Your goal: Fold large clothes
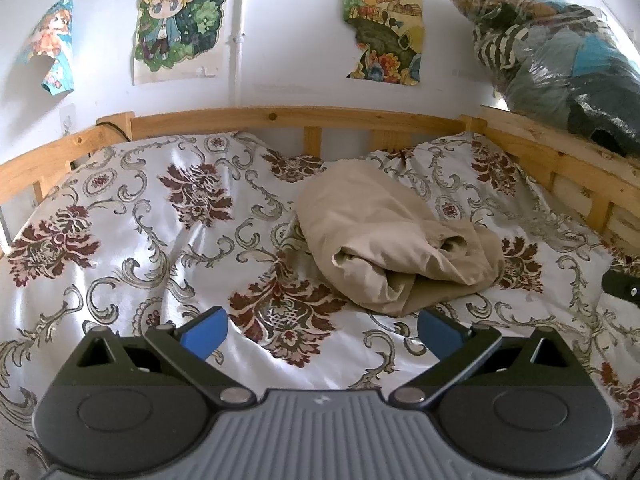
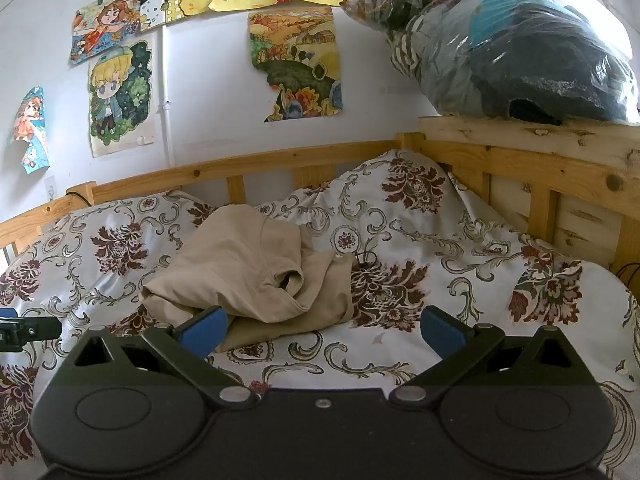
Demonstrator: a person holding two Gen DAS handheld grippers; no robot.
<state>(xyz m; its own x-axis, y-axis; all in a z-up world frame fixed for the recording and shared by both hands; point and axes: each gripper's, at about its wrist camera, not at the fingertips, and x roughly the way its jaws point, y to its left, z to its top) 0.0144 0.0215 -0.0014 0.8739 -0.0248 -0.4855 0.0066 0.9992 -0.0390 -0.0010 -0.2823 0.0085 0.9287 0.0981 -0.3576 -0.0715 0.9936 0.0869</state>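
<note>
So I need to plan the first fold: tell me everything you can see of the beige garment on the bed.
The beige garment is a plain tan piece of soft, thin-looking woven cloth, with no print. It lies crumpled in a loose heap, layers bunched over each other, with a seamed rounded opening showing near its middle; what kind of garment it is cannot be told. It rests on the floral bedspread, toward the wooden bed rail. Neither the left gripper nor the right gripper holds it; both are open.

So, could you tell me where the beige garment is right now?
The beige garment lies crumpled on the floral bedspread, right of centre in the left wrist view, ahead of both open grippers.
</note>
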